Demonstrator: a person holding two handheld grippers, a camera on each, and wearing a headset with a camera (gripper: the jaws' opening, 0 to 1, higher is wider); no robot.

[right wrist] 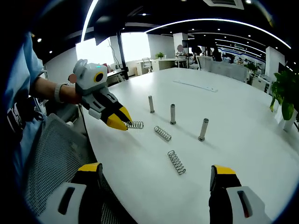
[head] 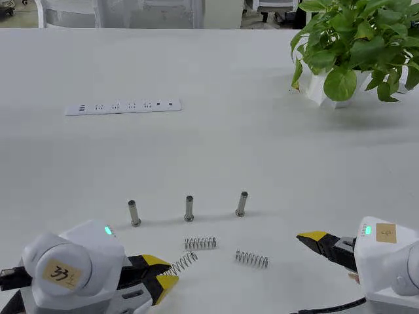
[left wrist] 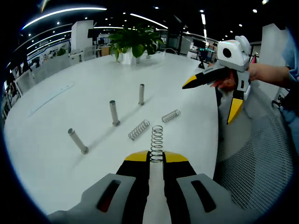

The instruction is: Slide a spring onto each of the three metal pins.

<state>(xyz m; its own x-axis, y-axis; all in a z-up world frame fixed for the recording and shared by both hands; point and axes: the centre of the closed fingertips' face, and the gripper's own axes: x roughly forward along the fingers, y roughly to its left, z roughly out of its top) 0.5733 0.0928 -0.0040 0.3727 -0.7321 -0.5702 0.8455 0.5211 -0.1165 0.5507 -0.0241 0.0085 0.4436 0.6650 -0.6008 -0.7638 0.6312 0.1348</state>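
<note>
Pinches one spring (left wrist: 157, 139) by its end in the left hand-held gripper (left wrist: 156, 157), beside two loose springs (head: 200, 243) lying on the desk (head: 229, 131) before three bare upright metal pins (head: 189, 208), right hand-held gripper (right wrist: 156, 168) jaws spread apart.

Light: bright, even, from ceiling strip lights (right wrist: 90, 18). The pins (head: 188, 208) ahead of the left gripper (head: 163, 270) cast soft shadows. Fisheye edges curve.
</note>
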